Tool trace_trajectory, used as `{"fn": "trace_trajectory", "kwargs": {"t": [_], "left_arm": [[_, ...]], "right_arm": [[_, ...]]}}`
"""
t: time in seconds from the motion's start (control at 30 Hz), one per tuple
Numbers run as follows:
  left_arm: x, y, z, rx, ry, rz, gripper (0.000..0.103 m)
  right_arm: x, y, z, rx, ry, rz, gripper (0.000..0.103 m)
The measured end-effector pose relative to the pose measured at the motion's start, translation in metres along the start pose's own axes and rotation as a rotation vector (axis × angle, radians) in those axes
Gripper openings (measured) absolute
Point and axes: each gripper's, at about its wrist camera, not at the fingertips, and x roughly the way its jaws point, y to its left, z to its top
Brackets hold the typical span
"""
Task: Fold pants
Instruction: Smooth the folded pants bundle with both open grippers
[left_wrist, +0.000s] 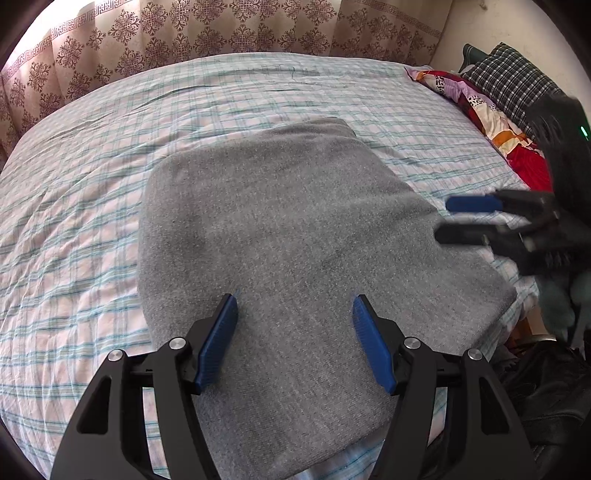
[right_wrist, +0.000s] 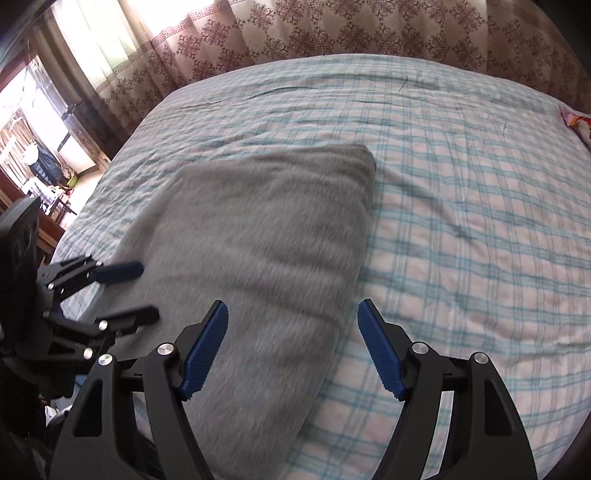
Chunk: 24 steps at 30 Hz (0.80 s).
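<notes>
The grey pants (left_wrist: 295, 240) lie folded into a thick rectangular stack on the checked bedsheet (left_wrist: 74, 184); they also show in the right wrist view (right_wrist: 266, 236). My left gripper (left_wrist: 294, 301) is open and empty, above the near part of the stack. It also shows at the left of the right wrist view (right_wrist: 147, 291). My right gripper (right_wrist: 292, 308) is open and empty over the stack's right edge. It also shows blurred at the right of the left wrist view (left_wrist: 445, 218).
A patterned curtain (left_wrist: 221, 33) hangs behind the bed. Colourful bedding (left_wrist: 487, 110) and a checked pillow (left_wrist: 513, 77) lie at the far right. Dark bags (left_wrist: 546, 387) sit beside the bed at the right. A room with furniture (right_wrist: 40, 173) shows at the left.
</notes>
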Motion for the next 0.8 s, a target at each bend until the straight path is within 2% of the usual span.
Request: {"fn": "trace_trajectory", "kwargs": {"t": [0.1,0.17,0.33,0.8], "left_arm": [[0.001,-0.002,0.000,0.005,0.000,0.010,0.067],[0.000,-0.002,-0.001,0.008,0.000,0.013,0.067],[0.001,0.000,-0.003,0.013,-0.004,0.013,0.067],[-0.002,0.001,-0.004,-0.001,-0.003,0.013,0.067]], "right_arm": [[0.002,0.010,-0.023,-0.036,0.039,0.017,0.073],[0.001,0.011,-0.032,-0.040,0.033,0.016,0.073],[0.006,0.004,-0.046,0.027,0.062,0.068,0.073],[0.000,0.008,-0.070,0.049,0.075,0.093,0.073]]}}
